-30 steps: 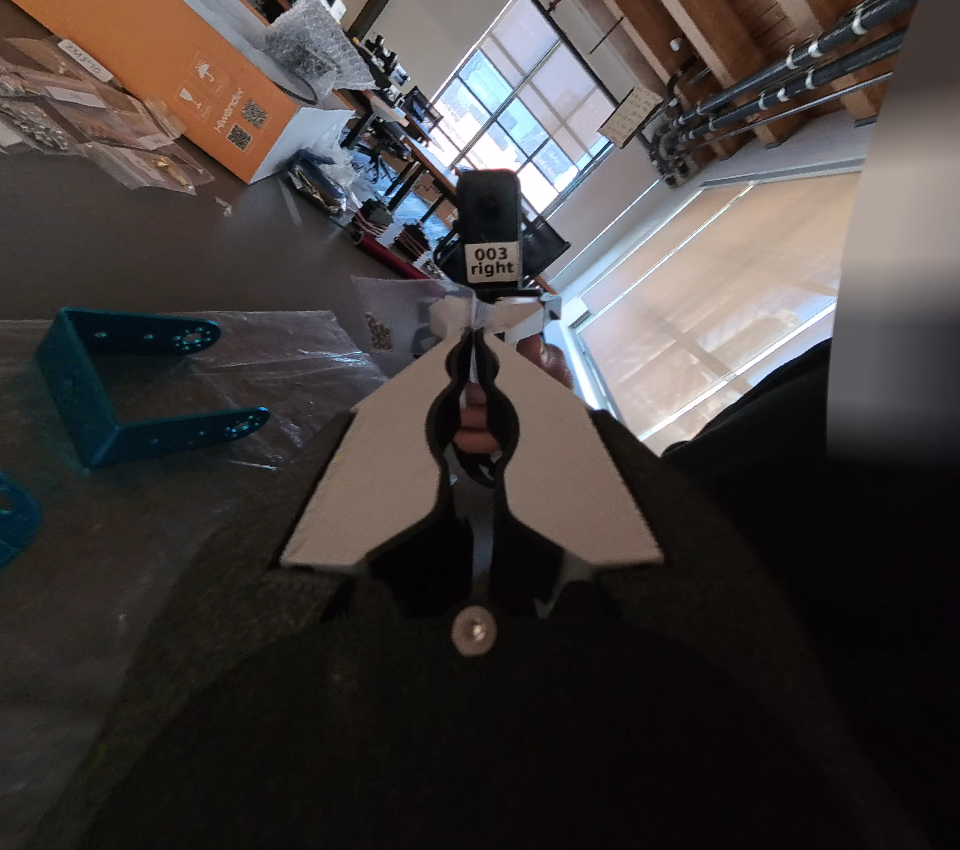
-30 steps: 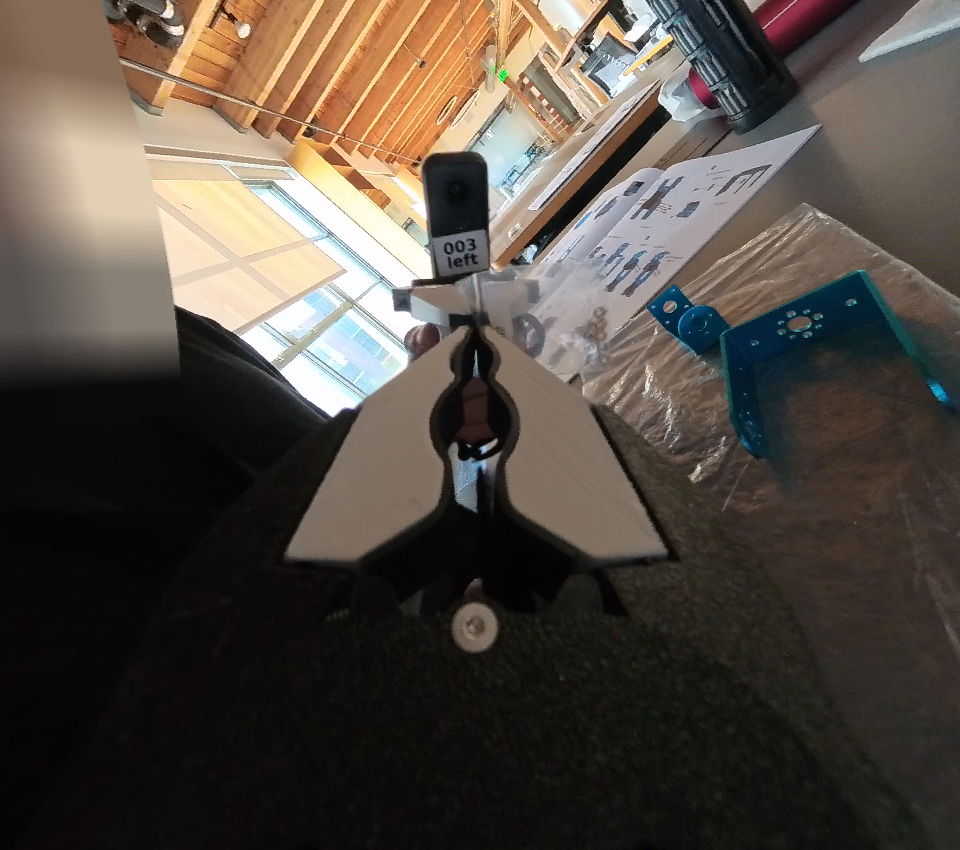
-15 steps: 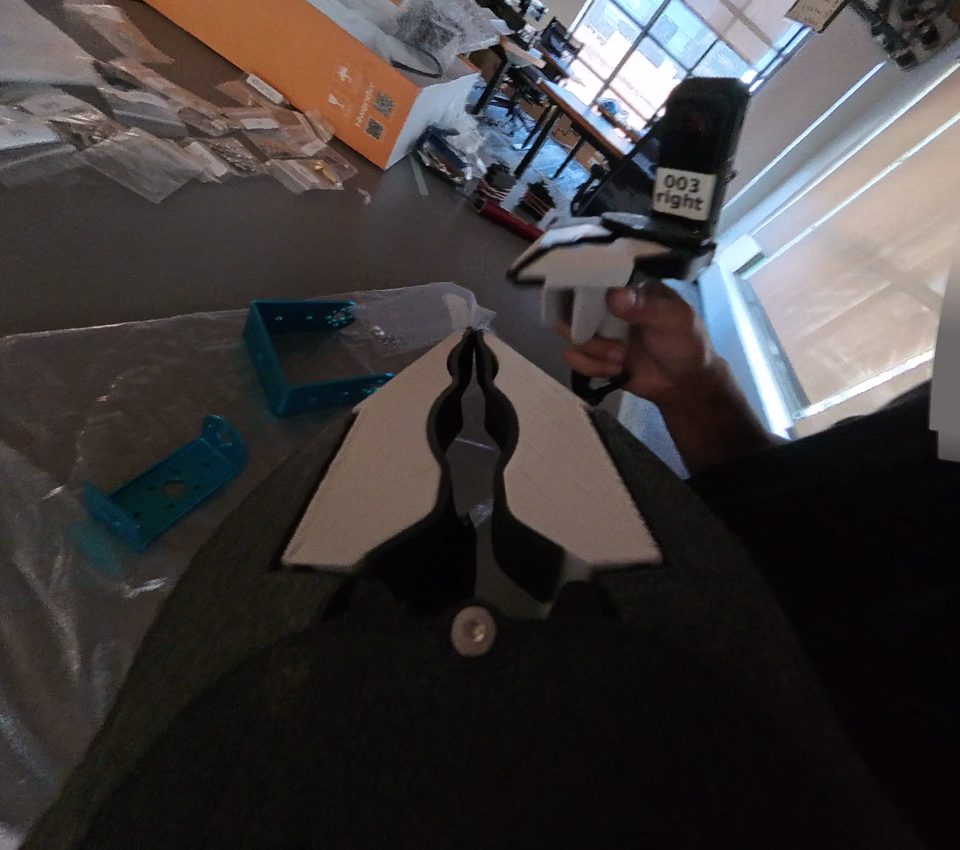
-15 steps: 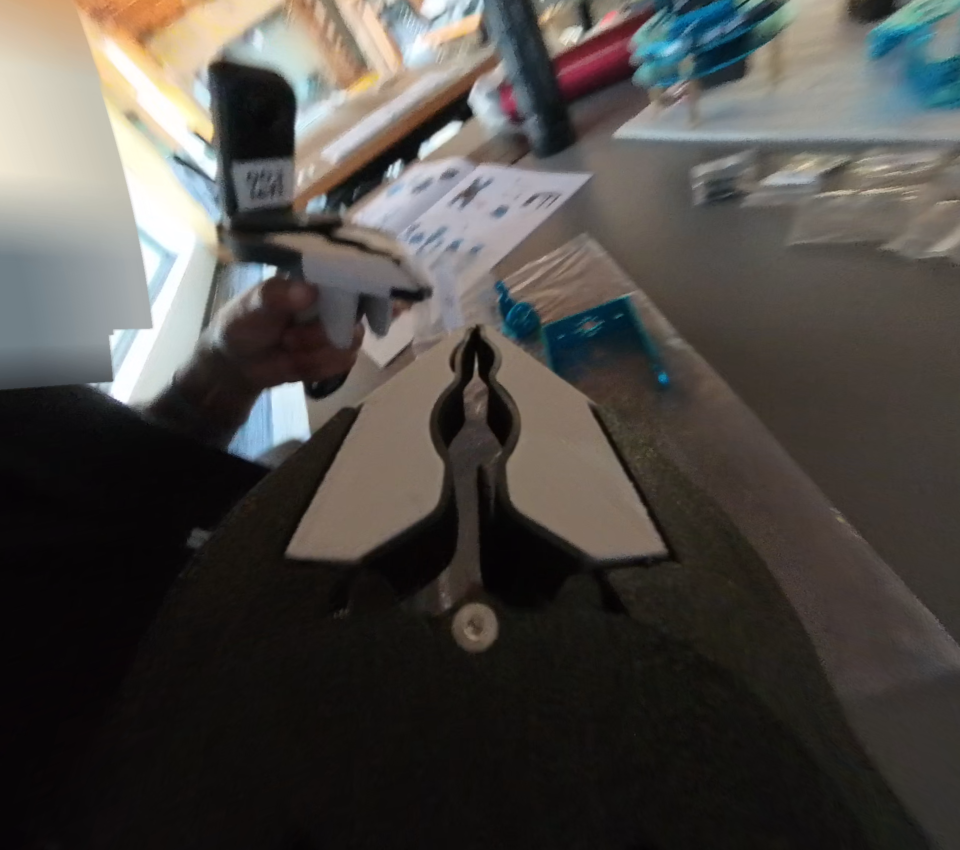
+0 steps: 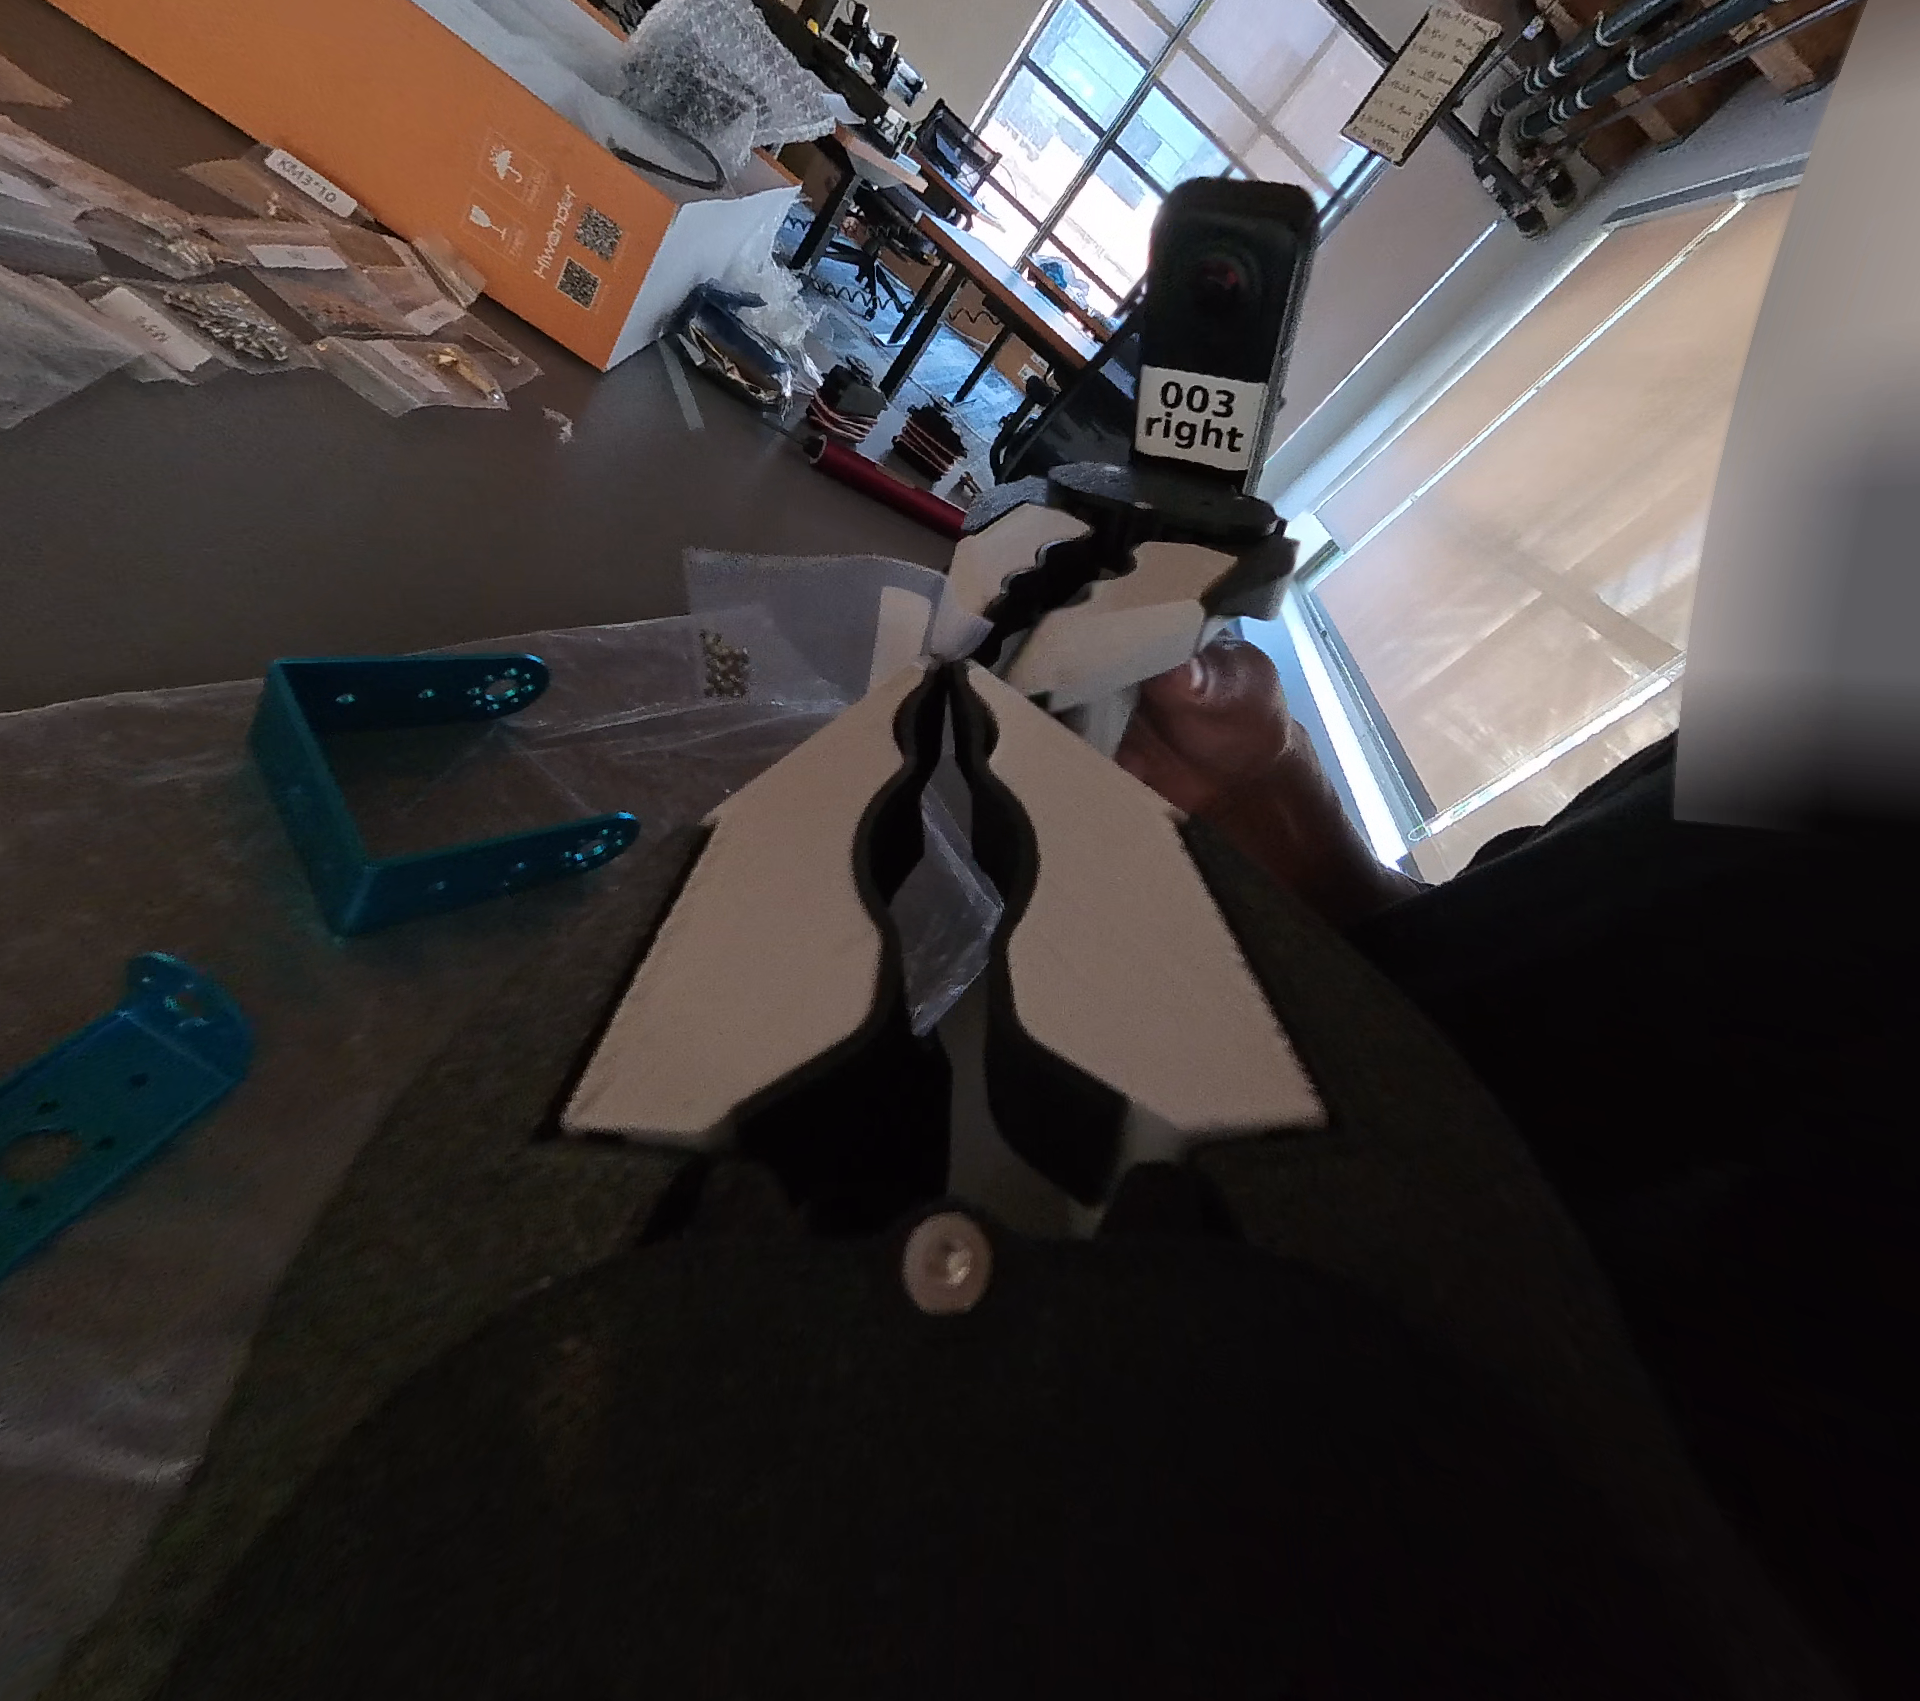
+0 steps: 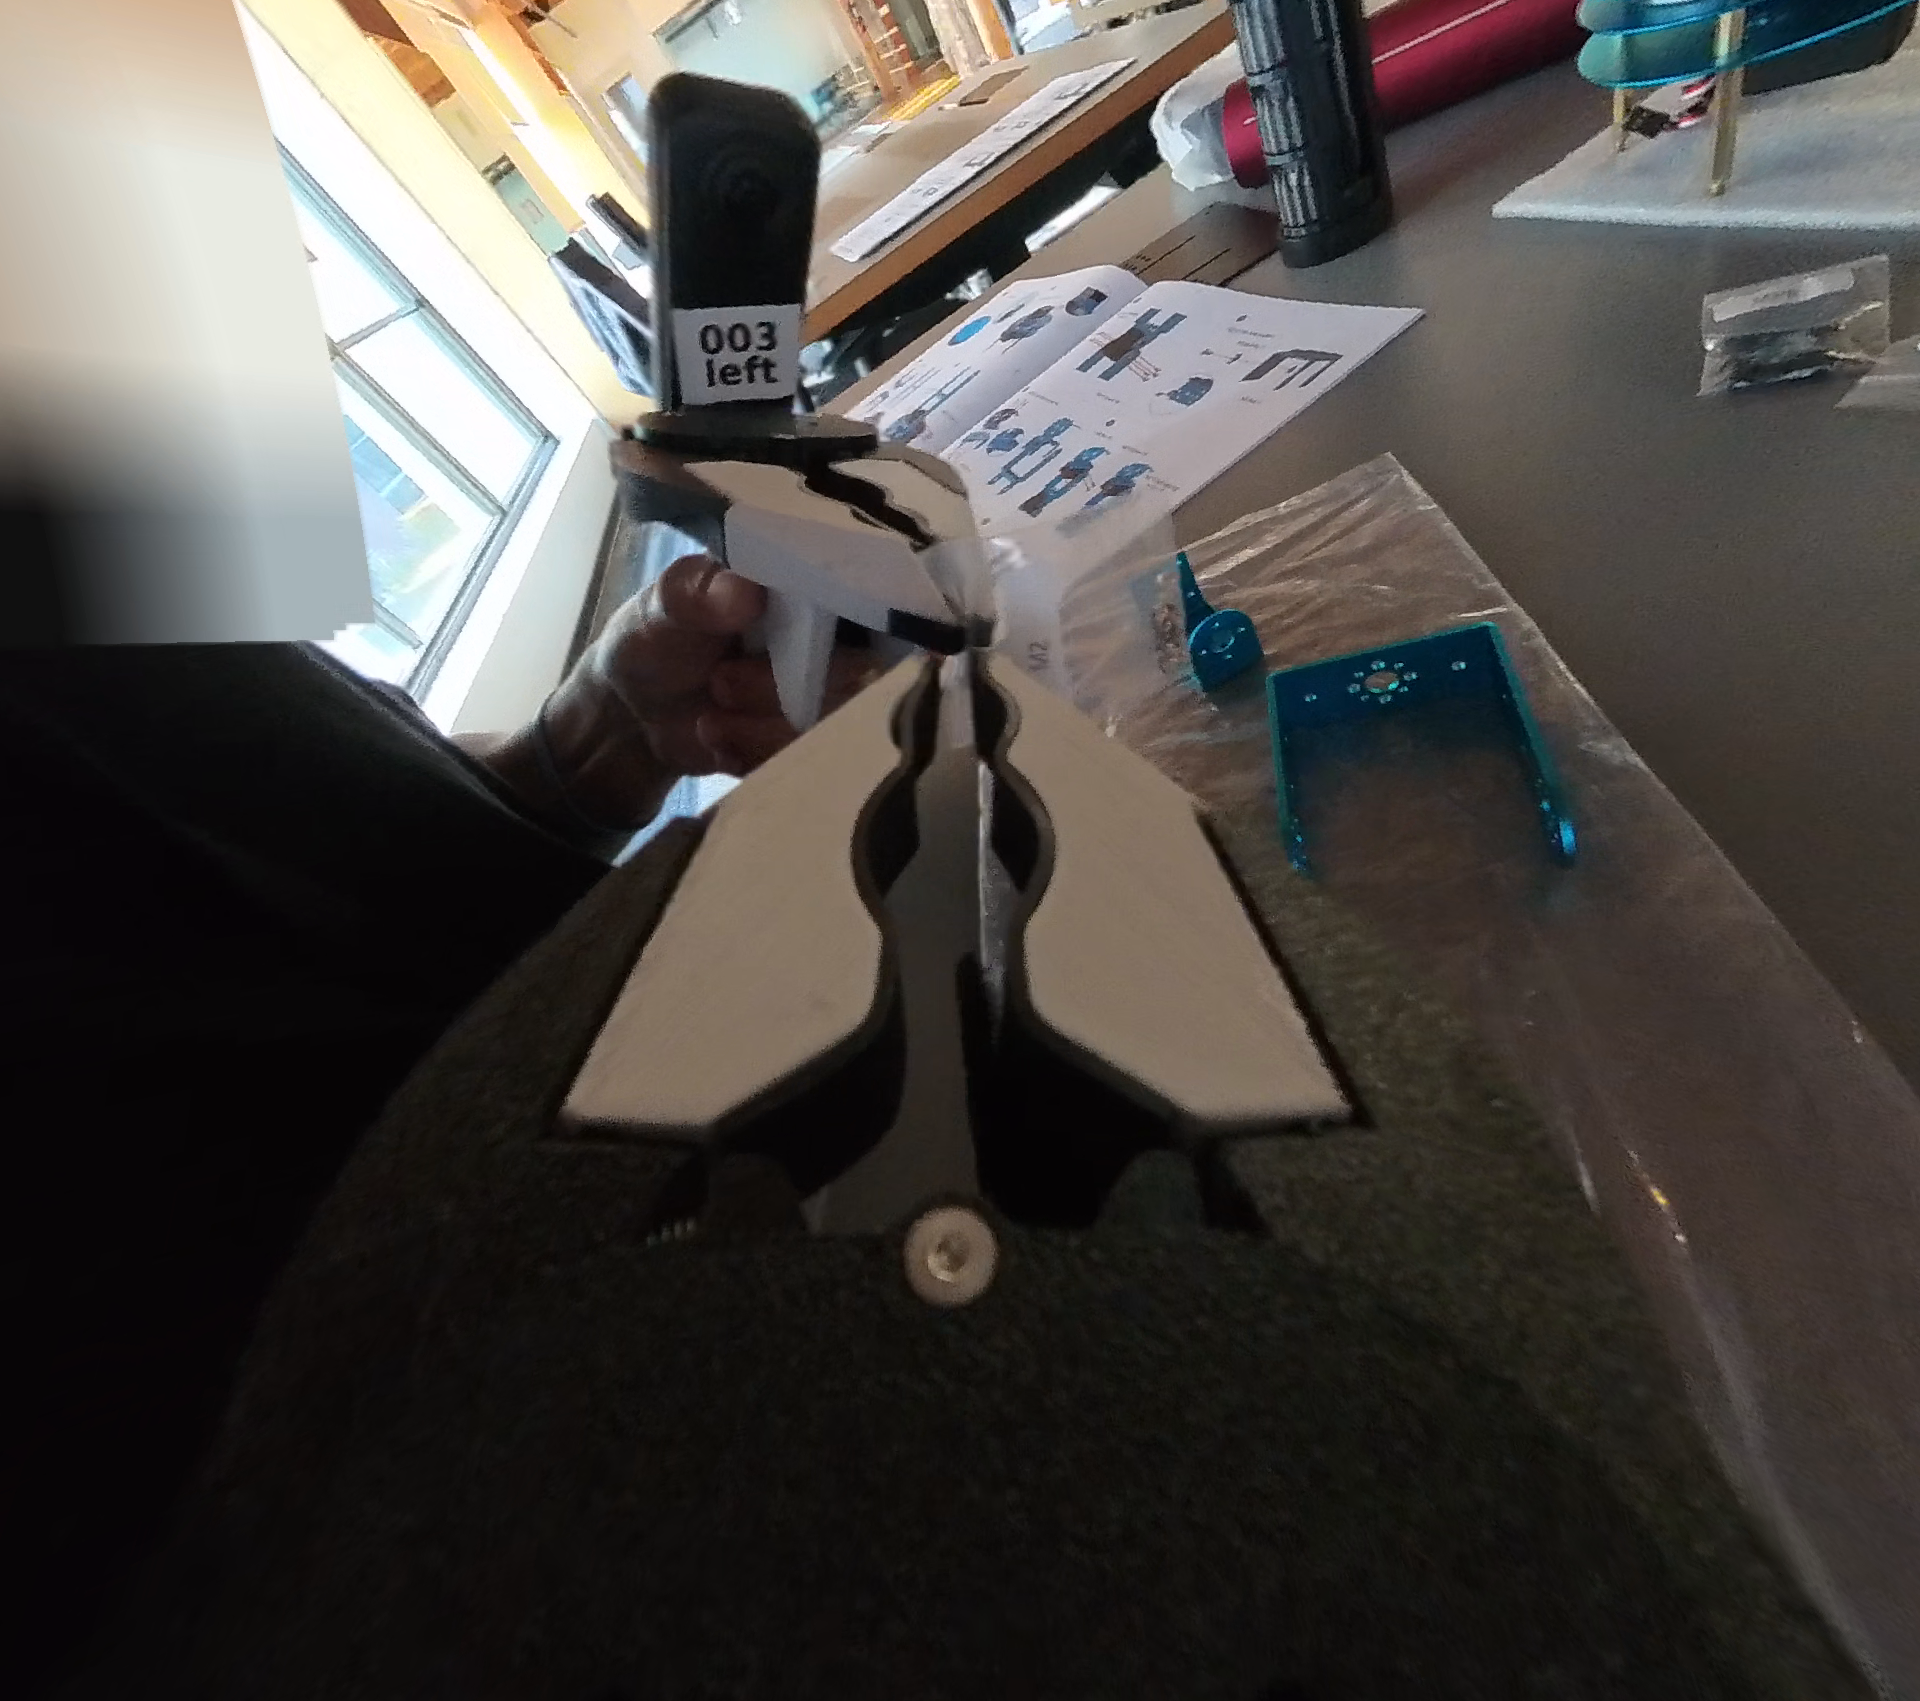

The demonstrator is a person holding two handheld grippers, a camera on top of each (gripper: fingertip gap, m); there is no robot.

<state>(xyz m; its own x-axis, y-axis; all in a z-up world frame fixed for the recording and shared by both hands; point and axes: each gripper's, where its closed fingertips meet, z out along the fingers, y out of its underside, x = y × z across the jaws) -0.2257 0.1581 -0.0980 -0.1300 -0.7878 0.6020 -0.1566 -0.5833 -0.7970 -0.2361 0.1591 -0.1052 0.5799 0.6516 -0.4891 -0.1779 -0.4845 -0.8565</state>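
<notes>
Together above the desk (image 5: 312, 508): left gripper (image 5: 948, 677) and right gripper (image 6: 948, 664), tip to tip, fingers of both clenched on one small clear bag (image 5: 800, 623) with tiny screws inside. Just beside, on a plastic sheet (image 6: 1455, 571), a blue U-bracket (image 5: 416, 794) and smaller blue bracket (image 5: 114, 1101).
</notes>
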